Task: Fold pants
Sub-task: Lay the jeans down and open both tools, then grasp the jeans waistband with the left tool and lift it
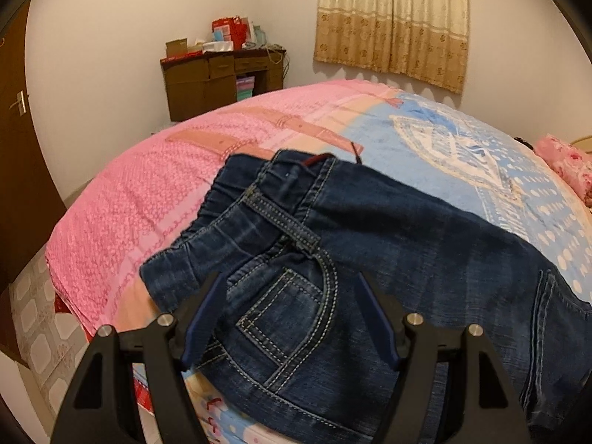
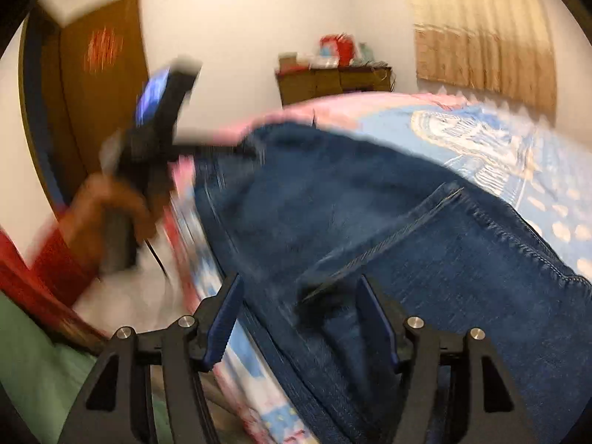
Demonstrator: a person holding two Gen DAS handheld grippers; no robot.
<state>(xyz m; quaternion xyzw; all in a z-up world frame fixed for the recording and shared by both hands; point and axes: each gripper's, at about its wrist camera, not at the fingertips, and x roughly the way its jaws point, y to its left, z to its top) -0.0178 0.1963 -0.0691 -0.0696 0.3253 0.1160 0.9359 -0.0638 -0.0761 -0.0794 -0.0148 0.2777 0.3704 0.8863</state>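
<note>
Dark blue jeans [image 1: 370, 244] lie on the bed, waistband toward the far left, a front pocket just ahead of my left gripper [image 1: 288, 281]. The left gripper is open and empty, its blue-padded fingers [image 1: 207, 318] spread over the pocket area. In the blurred right wrist view the jeans [image 2: 407, 229] run across the bed, and my right gripper [image 2: 299, 285] is open above the leg fabric near the bed's edge. The left gripper [image 2: 251, 151] shows there too, held in a hand at the waistband; its jaw state is blurred in that view.
The bed has a pink and light blue patterned cover [image 1: 155, 185]. A pink pillow [image 1: 569, 166] lies at the right. A brown desk with clutter [image 1: 222, 74] stands at the far wall, beside a beige curtain [image 1: 392, 22]. A wooden door [image 2: 103, 85] and tiled floor [image 1: 37, 318] are left.
</note>
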